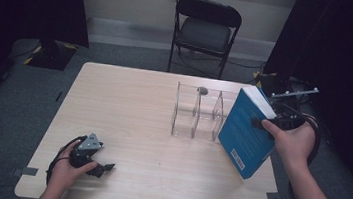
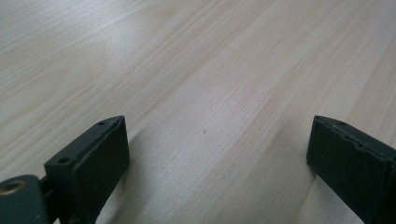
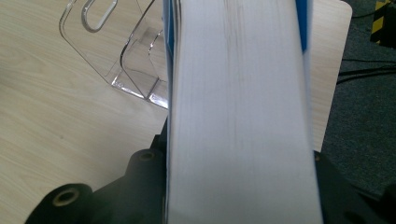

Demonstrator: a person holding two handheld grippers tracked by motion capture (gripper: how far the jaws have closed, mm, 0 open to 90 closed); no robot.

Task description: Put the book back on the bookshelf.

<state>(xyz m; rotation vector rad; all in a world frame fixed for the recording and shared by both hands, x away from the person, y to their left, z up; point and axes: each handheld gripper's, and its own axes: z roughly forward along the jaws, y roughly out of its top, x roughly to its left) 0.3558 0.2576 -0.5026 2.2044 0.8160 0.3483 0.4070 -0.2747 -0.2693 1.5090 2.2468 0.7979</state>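
Note:
A thick blue-covered book (image 1: 247, 132) is held up off the table, tilted, just right of a clear acrylic book stand (image 1: 198, 113). My right gripper (image 1: 262, 122) is shut on the book's page edge, with a hand behind it. In the right gripper view the white page block (image 3: 238, 116) runs up between the jaws and the clear stand (image 3: 126, 56) lies to its left. My left gripper (image 1: 101, 167) rests low on the table at the front left, open; its two black pads (image 2: 100, 158) stand wide apart over bare wood.
The wooden table (image 1: 128, 104) has the stand's dividers near its right middle. A black folding chair (image 1: 205, 30) stands behind the far edge. Dark curtains hang at both sides, and cables lie on the floor at the right.

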